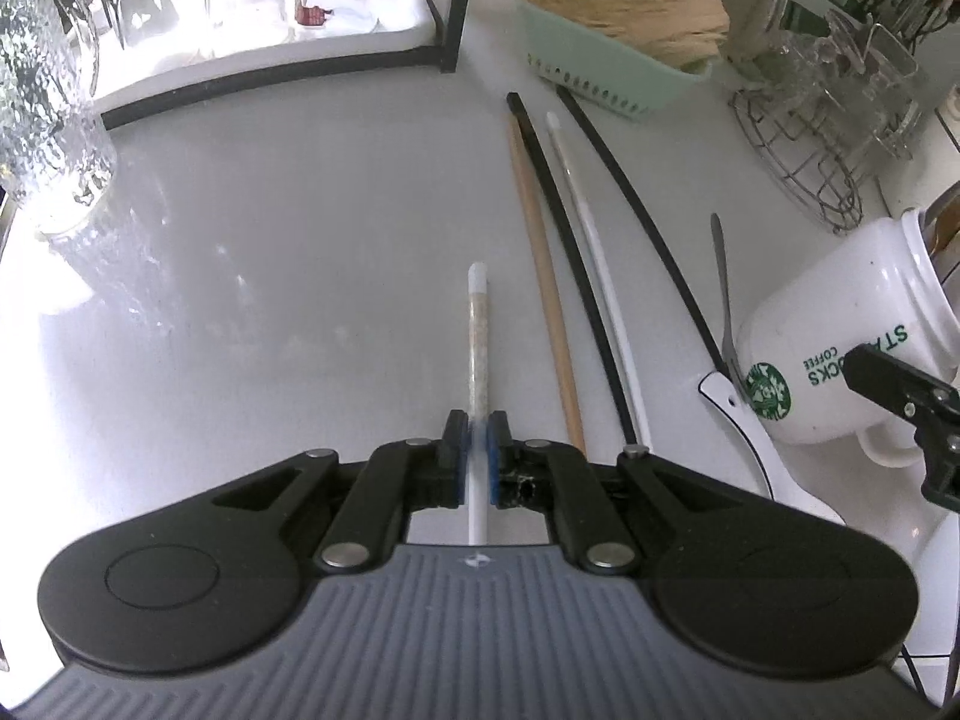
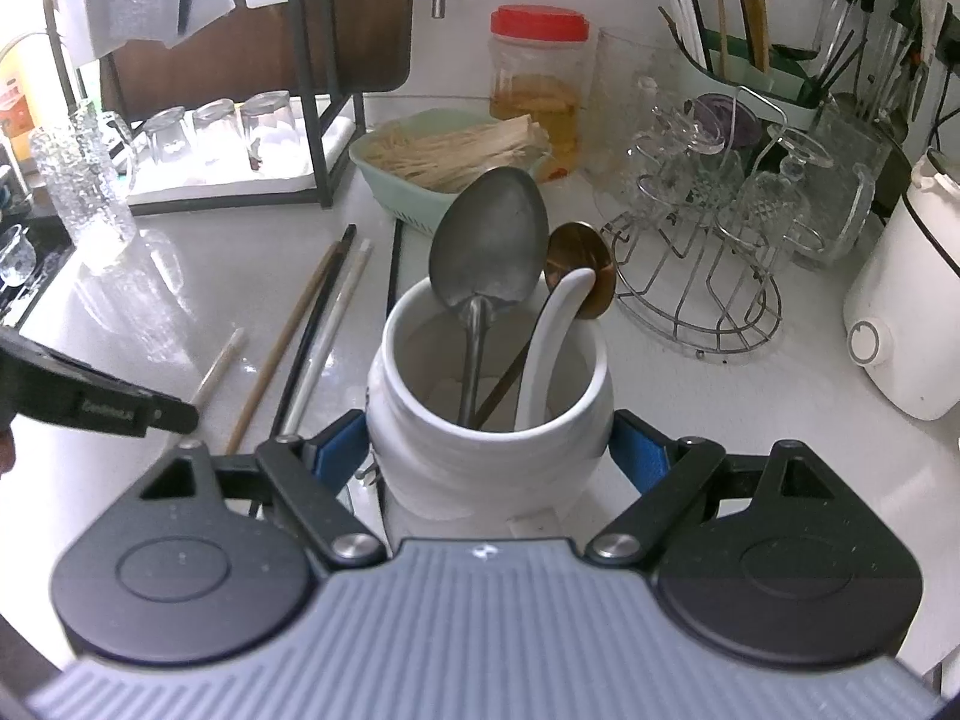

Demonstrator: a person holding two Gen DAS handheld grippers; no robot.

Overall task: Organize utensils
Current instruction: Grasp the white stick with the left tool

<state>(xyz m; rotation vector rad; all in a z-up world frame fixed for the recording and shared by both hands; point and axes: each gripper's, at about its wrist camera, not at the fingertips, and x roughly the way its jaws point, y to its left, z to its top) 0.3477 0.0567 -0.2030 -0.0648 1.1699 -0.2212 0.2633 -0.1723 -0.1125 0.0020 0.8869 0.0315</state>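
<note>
Countertop (image 1: 300, 228) carried the white mug (image 2: 486, 420), which the right gripper (image 2: 489, 450) clasped by its sides, three spoons (image 2: 486, 246) standing inside. Left of that mug lay four loose chopsticks (image 1: 564, 240), and left of those the left gripper (image 1: 477, 450) pinched a white chopstick (image 1: 478, 336).

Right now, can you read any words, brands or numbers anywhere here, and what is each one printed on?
"STARBUCKS COFFEE", in green and seen upside down, partly hidden by a gripper finger: on the white mug, beside a round green logo.
Small raised lettering on the left gripper's finger: too blurred to read.
Red and orange label on a container at the left edge: too small to read.
Nothing else carries readable text.
</note>
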